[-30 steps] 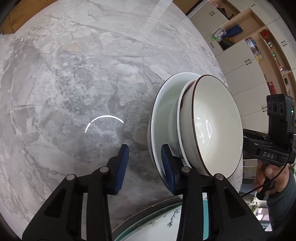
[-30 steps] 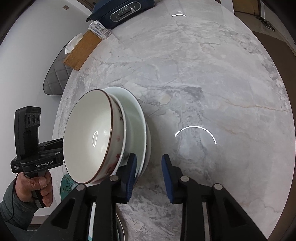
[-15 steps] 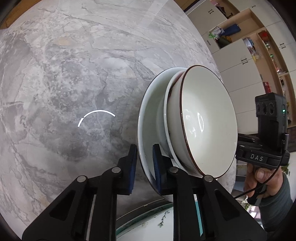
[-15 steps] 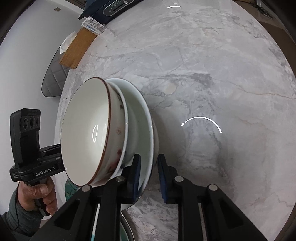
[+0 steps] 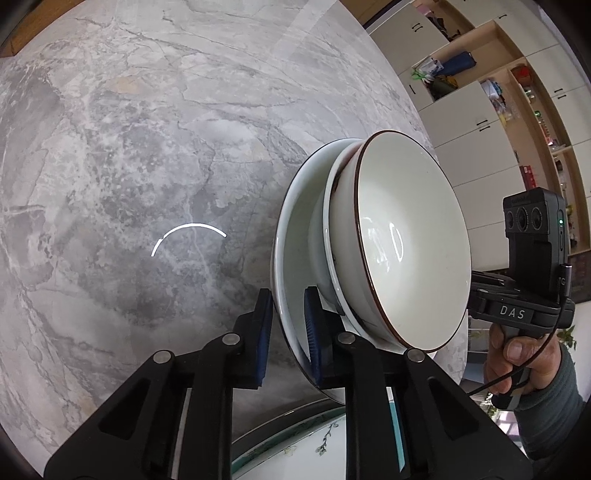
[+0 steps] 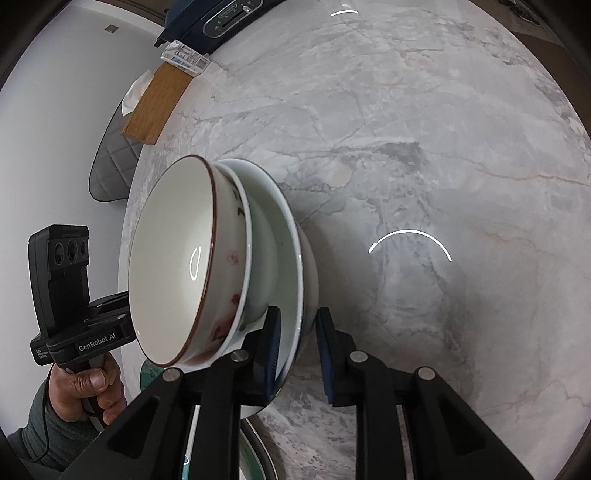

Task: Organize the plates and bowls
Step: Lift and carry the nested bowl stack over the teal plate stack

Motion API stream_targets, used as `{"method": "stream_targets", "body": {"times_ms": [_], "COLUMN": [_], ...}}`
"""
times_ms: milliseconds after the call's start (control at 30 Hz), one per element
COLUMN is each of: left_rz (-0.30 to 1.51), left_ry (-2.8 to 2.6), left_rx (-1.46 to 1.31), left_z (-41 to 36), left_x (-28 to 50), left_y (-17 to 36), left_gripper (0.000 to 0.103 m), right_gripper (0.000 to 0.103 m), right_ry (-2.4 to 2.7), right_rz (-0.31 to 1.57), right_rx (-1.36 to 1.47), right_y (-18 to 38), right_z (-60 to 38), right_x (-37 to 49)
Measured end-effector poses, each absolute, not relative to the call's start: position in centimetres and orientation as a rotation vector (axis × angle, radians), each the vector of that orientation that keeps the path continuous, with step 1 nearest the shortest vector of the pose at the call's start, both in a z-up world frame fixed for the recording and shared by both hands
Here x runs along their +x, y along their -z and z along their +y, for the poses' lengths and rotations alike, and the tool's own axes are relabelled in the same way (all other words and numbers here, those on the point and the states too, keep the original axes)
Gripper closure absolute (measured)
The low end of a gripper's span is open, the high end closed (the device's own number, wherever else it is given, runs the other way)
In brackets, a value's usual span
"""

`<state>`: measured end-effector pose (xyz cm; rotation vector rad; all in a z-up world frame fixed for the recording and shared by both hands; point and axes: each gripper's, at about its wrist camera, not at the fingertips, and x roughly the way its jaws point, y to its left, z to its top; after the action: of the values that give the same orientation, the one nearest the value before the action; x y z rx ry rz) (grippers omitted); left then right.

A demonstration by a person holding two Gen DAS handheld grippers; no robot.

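Nearest the lens, a teal-rimmed painted plate is glimpsed under the black arms. The rim of the wide pale-green porcelain plate is pinched by the left gripper on one side and the right gripper on the other, blue pads closed on it. A brown-rimmed white bowl is seen nested in a white bowl on that plate. Beyond, bare grey marble worktop is spread; farther off, a wooden board and a dark blue appliance are seen at its edge.

patterned plate cut off by frame edge, shelf items too small
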<state>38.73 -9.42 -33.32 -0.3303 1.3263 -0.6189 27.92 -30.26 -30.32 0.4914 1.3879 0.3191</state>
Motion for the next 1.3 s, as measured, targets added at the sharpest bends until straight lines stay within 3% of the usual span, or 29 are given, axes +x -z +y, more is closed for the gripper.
{"method": "stream_targets", "body": {"times_ms": [400, 933, 1300], "left_rz": [1.286, 1.219, 1.285], "left_ry": [0.620, 0.588, 0.588], "left_rx": [-0.322, -0.265, -0.270], "left_z": [-8.2, -3.6, -0.6], "left_x": [37.9, 31.7, 23.0], "left_y": [30.4, 22.1, 24.7], "left_gripper": [0.088, 0.087, 0.088], "right_gripper": [0.081, 0.081, 0.081], "right_ry": [-0.338, -0.397, -0.389], "right_rz": [1.360, 1.286, 1.352], "right_rx": [0.467, 0.396, 0.402], "right_y": [27.8, 20.4, 22.1], "right_z": [-29.7, -25.6, -22.5], "right_x": [27.9, 23.7, 16.6]}}
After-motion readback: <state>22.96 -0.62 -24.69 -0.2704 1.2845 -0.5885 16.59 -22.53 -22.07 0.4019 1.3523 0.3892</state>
